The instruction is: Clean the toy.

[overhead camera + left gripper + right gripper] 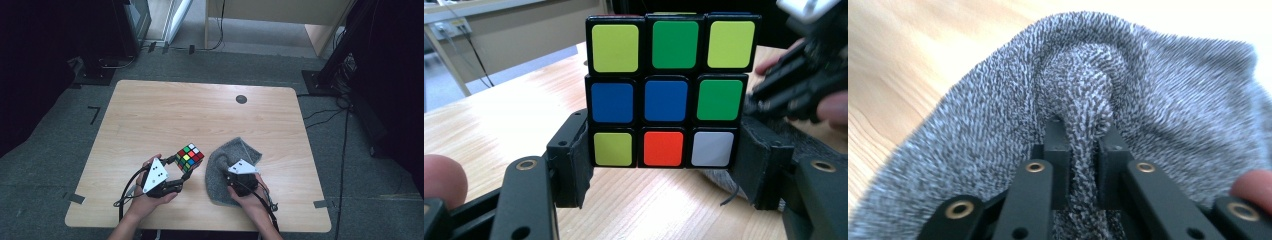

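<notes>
Left gripper [187,172] clamped on the puzzle cube [190,157], pads on the cube's bottom layer at both side faces, cube upright and lifted just off the table [150,110], straight ahead of the jaws and slightly up. In the left gripper view, cube [667,97] face-on between the pads [576,160]: yellow-green-yellow top row, blue-blue-green middle, yellow-red-white bottom

Right gripper [234,176] pinched shut on the grey cloth [232,160], a ridge of fabric bunched up between the jaws, rest of the cloth spread ahead and to both sides on the tabletop. In the right gripper view, cloth fold [1083,125] running lengthwise straight out from the right gripper [1083,165], along the jaw line

Key relation: cloth lies just beside the cube, to the right of the left gripper and lower; cube up and to the left of the right gripper, near, not touching. Right hand nearer the cloth, left hand nearer the cube. Likely next: cloth raised and carried leftward to meet a cube face, probably for wiping; cloth's long axis pointing away from the person, so a sideways swing needed
</notes>
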`<state>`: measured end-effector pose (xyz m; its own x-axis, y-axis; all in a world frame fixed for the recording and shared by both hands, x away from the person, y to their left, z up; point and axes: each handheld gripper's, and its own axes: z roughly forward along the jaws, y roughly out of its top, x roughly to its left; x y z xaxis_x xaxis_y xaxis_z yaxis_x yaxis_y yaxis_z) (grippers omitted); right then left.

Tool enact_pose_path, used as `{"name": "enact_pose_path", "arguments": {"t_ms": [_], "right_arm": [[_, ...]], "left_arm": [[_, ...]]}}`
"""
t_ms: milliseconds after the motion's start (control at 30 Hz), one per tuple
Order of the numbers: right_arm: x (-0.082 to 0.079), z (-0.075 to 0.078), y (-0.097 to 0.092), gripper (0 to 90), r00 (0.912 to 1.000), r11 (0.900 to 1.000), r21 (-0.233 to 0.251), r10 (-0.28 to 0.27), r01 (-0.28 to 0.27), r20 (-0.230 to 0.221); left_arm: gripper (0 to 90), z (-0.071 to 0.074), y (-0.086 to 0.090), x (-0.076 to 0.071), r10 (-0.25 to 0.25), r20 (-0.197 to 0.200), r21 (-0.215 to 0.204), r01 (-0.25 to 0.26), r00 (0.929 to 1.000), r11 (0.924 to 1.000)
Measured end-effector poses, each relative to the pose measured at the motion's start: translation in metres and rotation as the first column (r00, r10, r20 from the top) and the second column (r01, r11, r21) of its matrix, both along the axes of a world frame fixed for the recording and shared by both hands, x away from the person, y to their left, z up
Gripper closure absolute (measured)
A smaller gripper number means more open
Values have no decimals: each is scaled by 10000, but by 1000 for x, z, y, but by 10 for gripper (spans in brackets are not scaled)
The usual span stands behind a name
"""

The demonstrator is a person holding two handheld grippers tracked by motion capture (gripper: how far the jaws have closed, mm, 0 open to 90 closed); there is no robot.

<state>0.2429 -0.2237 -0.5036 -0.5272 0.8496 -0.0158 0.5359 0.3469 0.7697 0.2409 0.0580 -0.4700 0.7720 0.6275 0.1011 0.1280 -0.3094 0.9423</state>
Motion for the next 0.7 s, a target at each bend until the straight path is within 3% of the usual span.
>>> {"name": "enact_pose_path", "arguments": {"t_ms": [100, 233, 300, 367, 400, 467, 500, 533, 567, 600, 700], "right_arm": [[-5, 18, -6, 837, 9981, 9976, 689, -53, 10, 616], [-17, 46, -14, 837, 9842, 9834, 1775, 46, -365, 1771], [-25, 61, -17, 836, 9692, 9632, 2523, 288, -922, 2444], [-33, 74, -16, 834, 9542, 9359, 3092, 767, -1690, 2893], [-37, 80, -13, 831, 9433, 9175, 3285, 1195, -2240, 3096], [-43, 85, -4, 823, 9250, 8912, 3349, 1950, -3059, 3261], [-45, 86, 0, 821, 9205, 8891, 3223, 2191, -3250, 3235], [-45, 85, 8, 822, 9225, 9029, 2824, 2355, -3242, 3060], [-45, 82, 12, 823, 9293, 9184, 2514, 2300, -3055, 2889], [-43, 78, 14, 825, 9355, 9272, 2355, 2247, -2913, 2725], [-36, 69, 8, 829, 9565, 9345, 2682, 1721, -2342, 2355]], "left_arm": [[348, -3, -3, 0, -242, -112, 197, 244, 9996, 9995], [347, -8, -13, -3, -609, -150, 770, 619, 9980, 9951], [347, -9, -17, -5, -820, -168, 968, 833, 9965, 9918], [348, -11, -23, -8, -1040, -167, 1113, 1052, 9944, 9882], [348, -12, -25, -9, -1151, -177, 1272, 1164, 9932, 9850], [348, -13, -30, -12, -1366, -103, 1471, 1366, 9906, 9796], [348, -13, -33, -16, -1553, 13, 1512, 1533, 9879, 9765], [348, -13, -34, -18, -1698, 83, 1418, 1670, 9854, 9757], [348, -11, -35, -20, -1832, 180, 1304, 1794, 9829, 9751], [349, -10, -35, -22, -1895, 242, 1215, 1853, 9816, 9751], [350, -7, -31, -22, -1905, 379, 1039, 1857, 9810, 9771]]}}
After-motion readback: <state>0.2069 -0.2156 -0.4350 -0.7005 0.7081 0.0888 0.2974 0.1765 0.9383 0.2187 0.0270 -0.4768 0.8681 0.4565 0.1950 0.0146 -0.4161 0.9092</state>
